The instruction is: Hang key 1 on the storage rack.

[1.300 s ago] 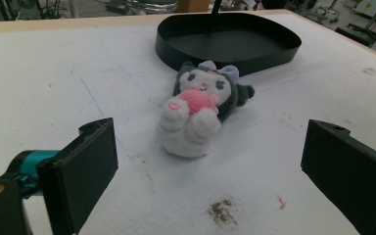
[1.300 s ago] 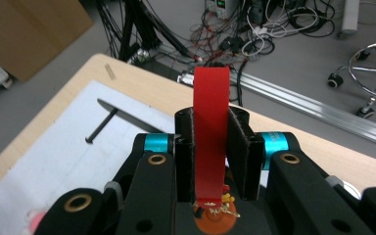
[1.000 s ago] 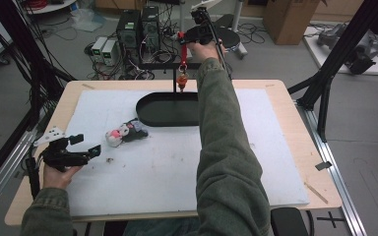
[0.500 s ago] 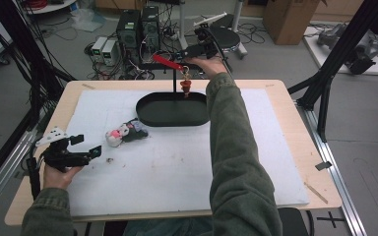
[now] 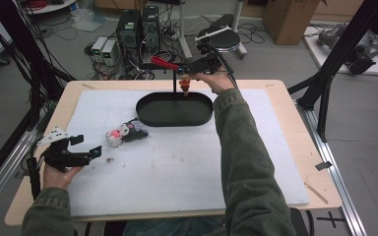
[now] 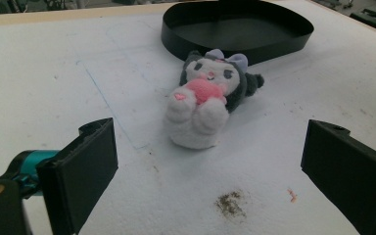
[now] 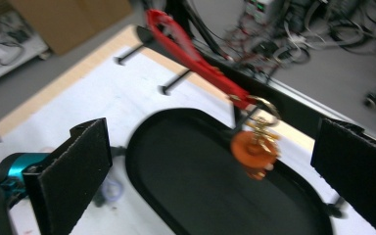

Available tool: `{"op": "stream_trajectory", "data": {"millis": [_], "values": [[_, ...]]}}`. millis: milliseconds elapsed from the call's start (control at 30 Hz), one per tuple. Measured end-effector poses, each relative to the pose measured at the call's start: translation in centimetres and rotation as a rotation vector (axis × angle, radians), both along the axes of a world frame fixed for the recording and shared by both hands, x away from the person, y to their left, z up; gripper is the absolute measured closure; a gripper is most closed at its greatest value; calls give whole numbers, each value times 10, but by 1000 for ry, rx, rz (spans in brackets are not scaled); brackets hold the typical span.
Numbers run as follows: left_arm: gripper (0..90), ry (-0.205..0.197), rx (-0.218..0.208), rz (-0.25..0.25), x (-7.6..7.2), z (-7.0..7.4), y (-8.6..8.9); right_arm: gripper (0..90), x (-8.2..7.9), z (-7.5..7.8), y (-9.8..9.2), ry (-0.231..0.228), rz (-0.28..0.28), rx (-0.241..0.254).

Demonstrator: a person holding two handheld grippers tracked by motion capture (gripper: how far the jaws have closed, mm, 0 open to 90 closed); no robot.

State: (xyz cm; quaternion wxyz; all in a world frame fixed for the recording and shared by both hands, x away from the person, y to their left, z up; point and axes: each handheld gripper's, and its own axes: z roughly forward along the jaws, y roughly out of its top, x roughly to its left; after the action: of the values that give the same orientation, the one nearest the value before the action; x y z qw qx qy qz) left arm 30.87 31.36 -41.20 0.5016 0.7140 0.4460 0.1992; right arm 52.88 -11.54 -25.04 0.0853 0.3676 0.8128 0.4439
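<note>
Keychain [image 7: 248, 147]: a red strap, a metal ring and an orange charm, seen blurred between the two black jaws of the right gripper [image 7: 210, 142]. Those jaws have just been opening and stand wide apart, and neither pad touches the strap or the charm. What bears the keychain at this moment I cannot tell. In the high view the right gripper sits at 12 o'clock over the table [image 5: 302, 162], with the person's right arm stretched up the middle of the view to reach it. The strap sticks out from the gripper toward 10 o'clock, and the charm hangs below it, just over the far rim of the tray [image 5: 147, 115].

The tray is black, oval and shallow. It lies on the white mat [image 5: 177, 177] at 12 o'clock.

A plush [image 6: 203, 98], white and dark with a pink patch on its front, lies on the mat at 8 o'clock from the tray, near its rim but apart from it.

The left gripper [image 6: 210, 137] is at 8 o'clock on the table, low over the mat, with its jaws wide and nothing between the pads. It points at the plush, which lies just beyond the jaw tips, with the tray behind it.
</note>
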Motion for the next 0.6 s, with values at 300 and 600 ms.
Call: {"op": "stream_trajectory", "data": {"millis": [300, 600], "values": [[69, 2, 5, 0, 0, 0, 0, 8, -28, -12, -1, -37, 28, 17], [69, 6, 6, -3, 0, 0, 0, 8, -44, -30, -14, -61, 8, 49]]}}
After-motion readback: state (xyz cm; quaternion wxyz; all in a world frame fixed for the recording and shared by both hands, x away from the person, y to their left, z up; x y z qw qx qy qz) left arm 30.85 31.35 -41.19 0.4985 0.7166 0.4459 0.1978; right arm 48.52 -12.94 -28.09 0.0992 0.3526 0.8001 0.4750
